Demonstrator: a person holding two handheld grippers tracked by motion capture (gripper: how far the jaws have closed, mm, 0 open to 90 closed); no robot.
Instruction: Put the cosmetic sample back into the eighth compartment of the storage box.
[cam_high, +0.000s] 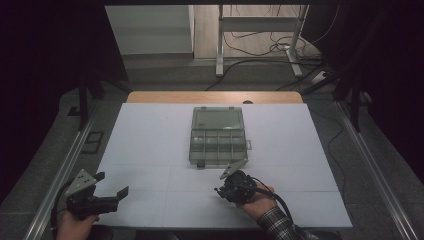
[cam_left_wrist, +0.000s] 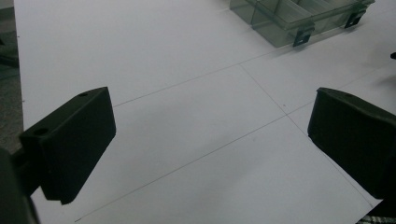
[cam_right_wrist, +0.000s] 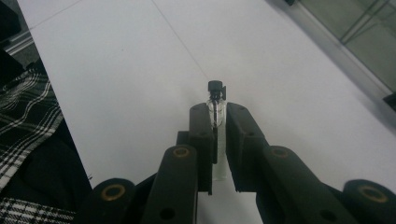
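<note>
While the right gripper (cam_right_wrist: 217, 119) pinches a small glass vial (cam_right_wrist: 216, 108), the left gripper (cam_left_wrist: 210, 135) waits with fingers wide.
Black-capped, the vial stands up between the fingers above the white counter (cam_high: 150, 145), just in front of the clear compartment box (cam_high: 218, 136) (its lid open).

a compartment box (cam_high: 218, 136) sits on the table (cam_high: 150, 135) about midway between its left and right edges, its open lid toward the far edge and its compartments toward the near edge. the right gripper (cam_high: 227, 186) hovers just before the box's near right corner, a small vial (cam_right_wrist: 216, 108) clamped between its jaws. the left gripper (cam_high: 111, 188) is at the near left corner of the table, well apart from the box, its jaws spread with nothing between them.
</note>
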